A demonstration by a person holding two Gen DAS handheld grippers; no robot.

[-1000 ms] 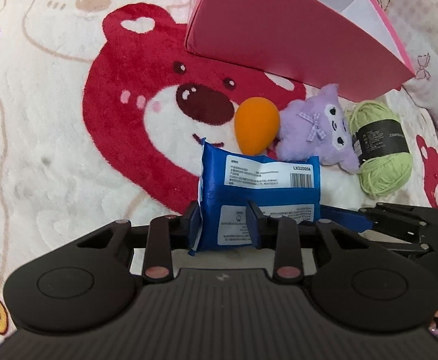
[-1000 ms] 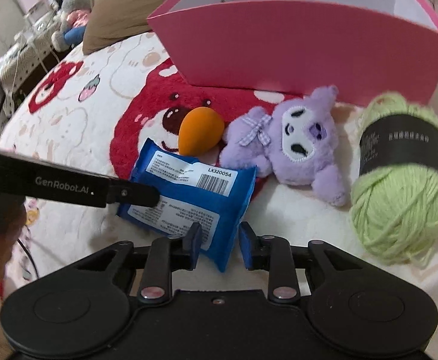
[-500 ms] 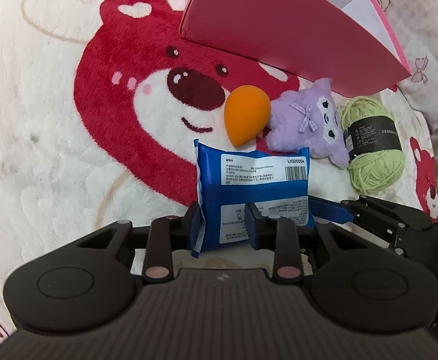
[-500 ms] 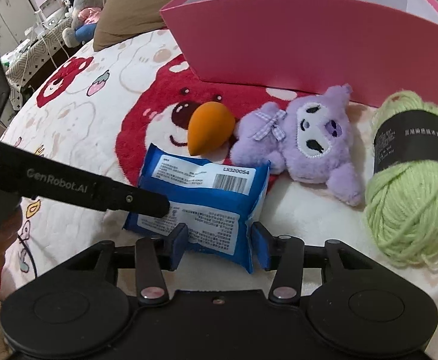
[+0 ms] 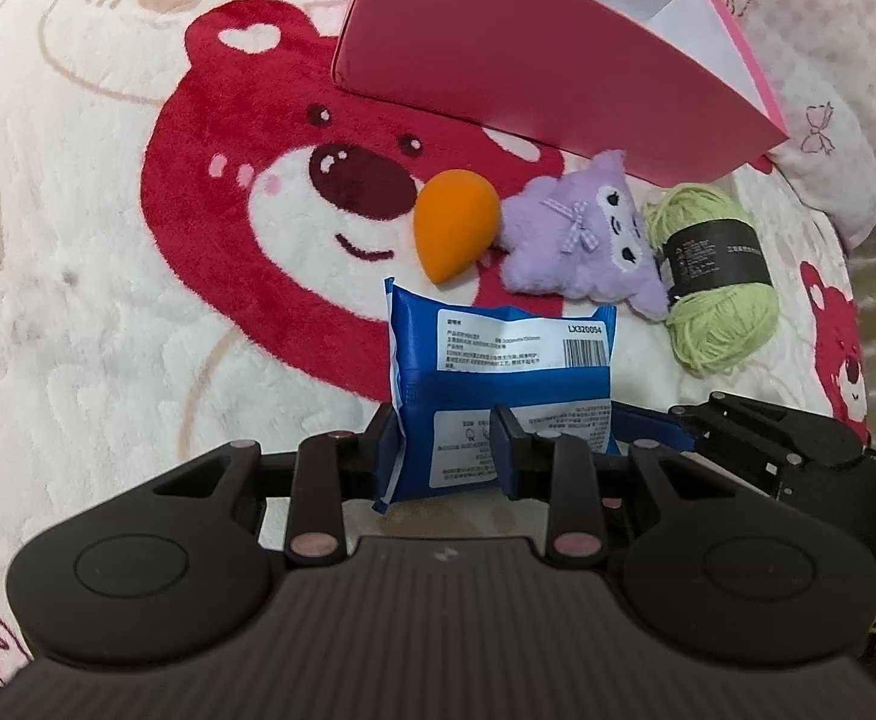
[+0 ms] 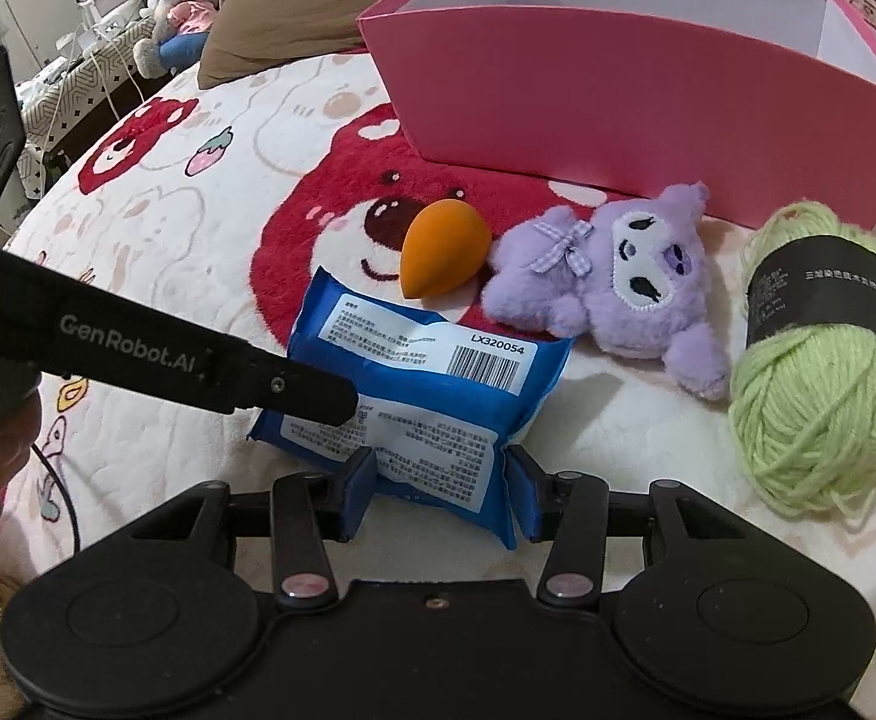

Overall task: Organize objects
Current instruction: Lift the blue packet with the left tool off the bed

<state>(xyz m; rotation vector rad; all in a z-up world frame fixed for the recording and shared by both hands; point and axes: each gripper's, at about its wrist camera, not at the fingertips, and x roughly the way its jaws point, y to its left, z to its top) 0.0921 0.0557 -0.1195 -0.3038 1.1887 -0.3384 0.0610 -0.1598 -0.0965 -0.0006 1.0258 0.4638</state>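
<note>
On the bear blanket [image 5: 108, 300], seen from the left wrist, the left gripper [image 5: 447, 450] pinches the near edge of the blue packet [image 5: 498, 372], with the right gripper [image 5: 648, 423] reaching in from the side. Beyond lie an orange sponge [image 5: 453, 228], purple plush [image 5: 582, 240] and green yarn [image 5: 714, 282] before the pink box [image 5: 528, 60]. From the right wrist, the right gripper [image 6: 441, 483] straddles the packet's [image 6: 432, 396] corner, fingers apart; the box's [image 6: 618, 114] white inside and a brown pillow [image 6: 294, 6] show
</note>
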